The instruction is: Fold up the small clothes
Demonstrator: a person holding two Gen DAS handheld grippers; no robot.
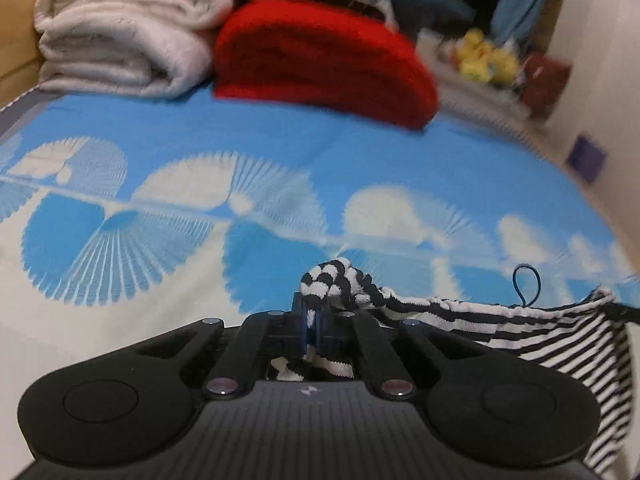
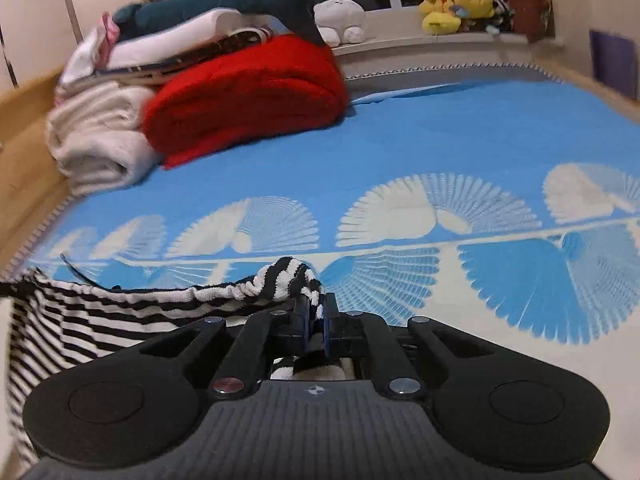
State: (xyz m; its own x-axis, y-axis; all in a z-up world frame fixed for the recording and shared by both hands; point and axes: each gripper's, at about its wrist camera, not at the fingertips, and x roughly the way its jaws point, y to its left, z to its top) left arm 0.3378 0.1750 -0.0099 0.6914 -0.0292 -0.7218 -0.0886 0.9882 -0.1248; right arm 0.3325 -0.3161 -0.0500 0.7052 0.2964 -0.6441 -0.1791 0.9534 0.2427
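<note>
Striped garment (image 1: 500, 320), black and white, hangs stretched between both tools above the blue-and-white bed cover (image 1: 280, 152). Left tool (image 1: 311, 326) pinches one bunched corner; right tool (image 2: 316, 326) pinches the other. At the far left of the bed sit a folded red blanket (image 2: 248, 96) and white towels (image 2: 100, 140).

We note the matt black plastic of the left gripper (image 1: 311, 326) and right gripper (image 2: 316, 326), the soft knit striped garment (image 1: 500, 320), the smooth woven bed cover (image 2: 440, 140), the fuzzy red blanket (image 2: 248, 92) and the nubbly white blanket (image 1: 120, 40).
</note>
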